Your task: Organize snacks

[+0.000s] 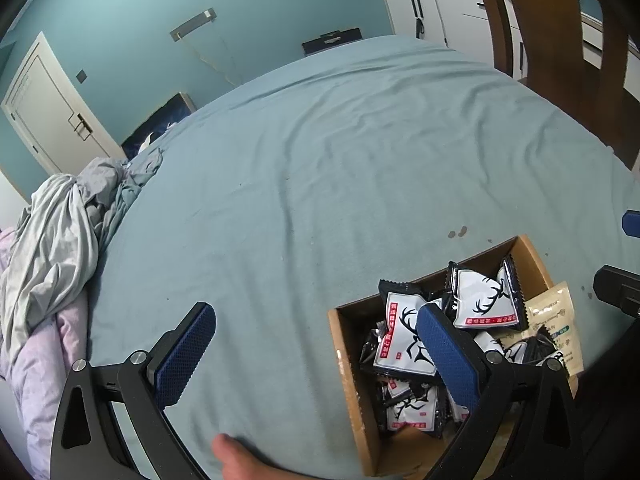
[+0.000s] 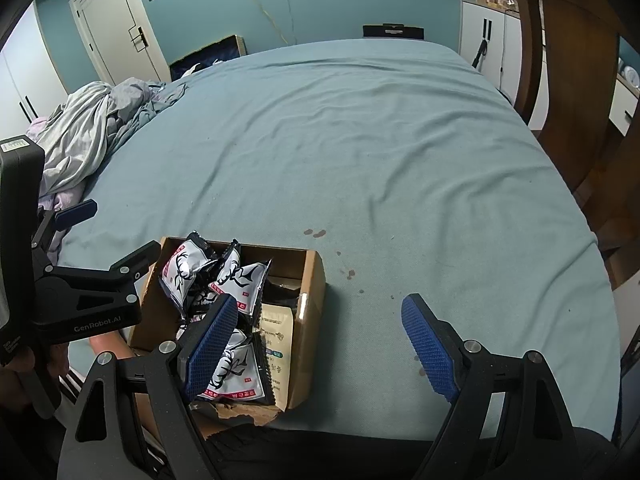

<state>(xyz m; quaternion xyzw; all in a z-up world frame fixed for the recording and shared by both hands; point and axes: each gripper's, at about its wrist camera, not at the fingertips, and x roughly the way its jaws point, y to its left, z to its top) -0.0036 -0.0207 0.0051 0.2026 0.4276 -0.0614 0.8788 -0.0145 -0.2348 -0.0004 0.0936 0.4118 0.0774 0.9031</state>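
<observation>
An open cardboard box [image 1: 350, 380] [image 2: 310, 280] sits on the blue bed near its front edge. It holds several black-and-white snack packets with a deer-antler print [image 1: 486, 300] [image 2: 240, 280] and a beige pouch [image 1: 554, 316] [image 2: 276, 340]. My left gripper [image 1: 316, 344] is open and empty, hovering over the sheet with its right finger above the box. My right gripper [image 2: 320, 336] is open and empty, its left finger above the box, its right finger over bare sheet. The left gripper also shows at the left of the right wrist view [image 2: 100, 232].
The blue bed sheet [image 1: 340, 160] [image 2: 360, 140] stretches wide beyond the box, with small dark stains [image 2: 314, 233]. Crumpled grey and lilac bedding [image 1: 60, 240] [image 2: 88, 128] lies at the left. A wooden frame [image 2: 572, 80], white cabinets and a door stand behind.
</observation>
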